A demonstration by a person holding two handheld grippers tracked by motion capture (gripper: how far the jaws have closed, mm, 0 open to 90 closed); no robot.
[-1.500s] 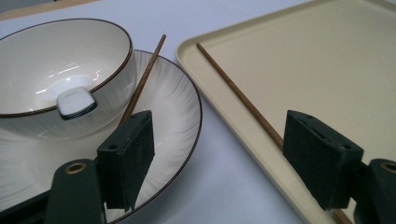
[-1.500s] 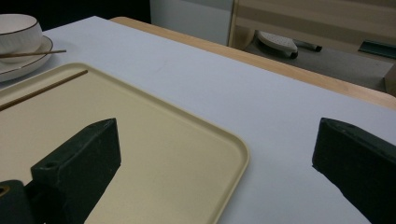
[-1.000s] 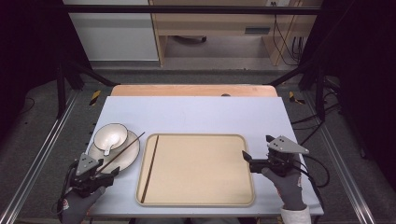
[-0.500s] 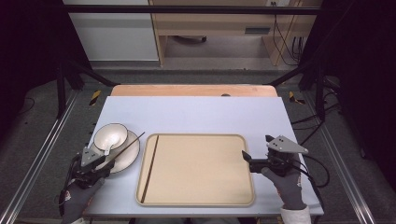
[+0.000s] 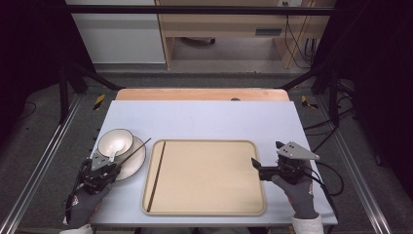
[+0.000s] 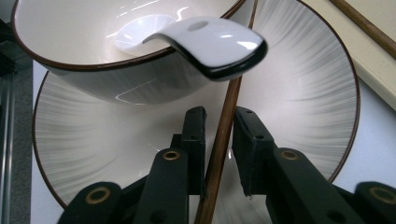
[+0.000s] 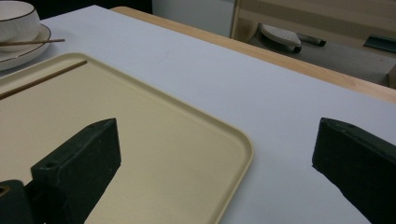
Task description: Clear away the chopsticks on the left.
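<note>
A striped white plate (image 5: 134, 163) lies at the left of the table, carrying a white bowl (image 5: 115, 141) with a white spoon (image 6: 210, 42) resting in it. A brown chopstick (image 6: 229, 107) lies across the plate beside the bowl. My left gripper (image 6: 218, 116) is at the plate's near edge, with its jaws closed against both sides of that chopstick. A second chopstick (image 5: 157, 175) lies along the left side of the beige tray (image 5: 204, 195). At the tray's right edge my right gripper (image 5: 266, 153) is held open, nothing between its jaws.
The pale blue tabletop (image 5: 204, 119) stretches bare behind the tray, with a wooden strip (image 5: 199, 94) along its far edge. Metal rails (image 5: 44, 161) run down both sides of the table. A wooden cabinet (image 5: 219, 24) stands on the floor beyond.
My left gripper has moved forward onto the plate's near edge and taken the chopstick between its jaws. The right gripper has stayed put.
</note>
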